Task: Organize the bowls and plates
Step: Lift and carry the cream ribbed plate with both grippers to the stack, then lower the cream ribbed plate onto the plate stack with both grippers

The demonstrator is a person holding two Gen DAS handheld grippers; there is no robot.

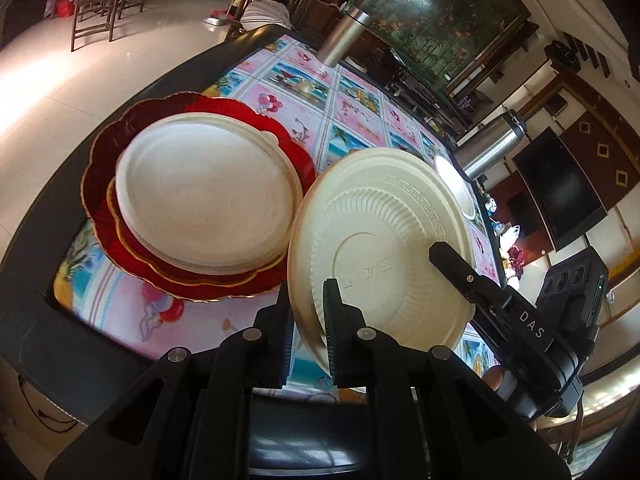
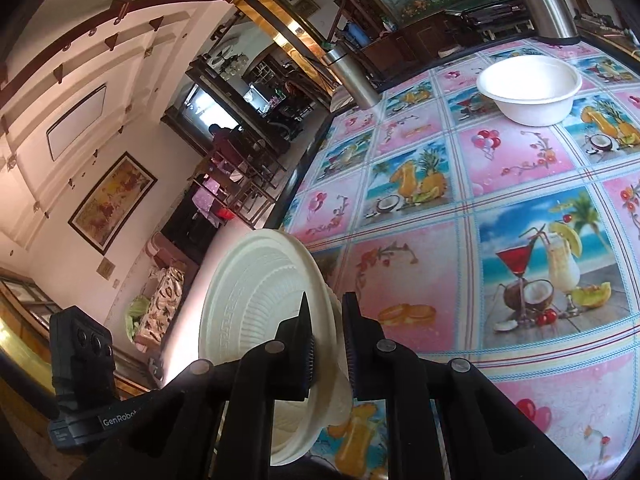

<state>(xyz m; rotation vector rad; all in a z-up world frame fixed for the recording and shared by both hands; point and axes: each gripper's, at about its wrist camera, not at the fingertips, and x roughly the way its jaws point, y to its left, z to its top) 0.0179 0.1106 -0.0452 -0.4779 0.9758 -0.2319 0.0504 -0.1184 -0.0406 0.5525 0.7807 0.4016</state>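
Note:
My left gripper [image 1: 307,292] is shut on the rim of a cream ribbed paper plate [image 1: 384,240]. The plate is held on edge above the table, its underside facing this camera. One of my right gripper's fingers [image 1: 456,270] lies across that underside. In the right wrist view my right gripper [image 2: 328,304] is shut on the same cream plate [image 2: 256,292] at its rim. To the left, a stack of red scalloped plates [image 1: 104,152] carries cream plates [image 1: 208,192] on top. A white bowl [image 2: 528,88] stands alone farther along the table [image 1: 456,188].
The table has a fruit-and-drink patterned cloth [image 2: 460,240] and a dark raised edge [image 1: 80,184]. Two steel flasks [image 1: 344,36] [image 1: 492,146] stand near the far edge. Tiled floor and wooden chairs [image 1: 100,0] lie beyond.

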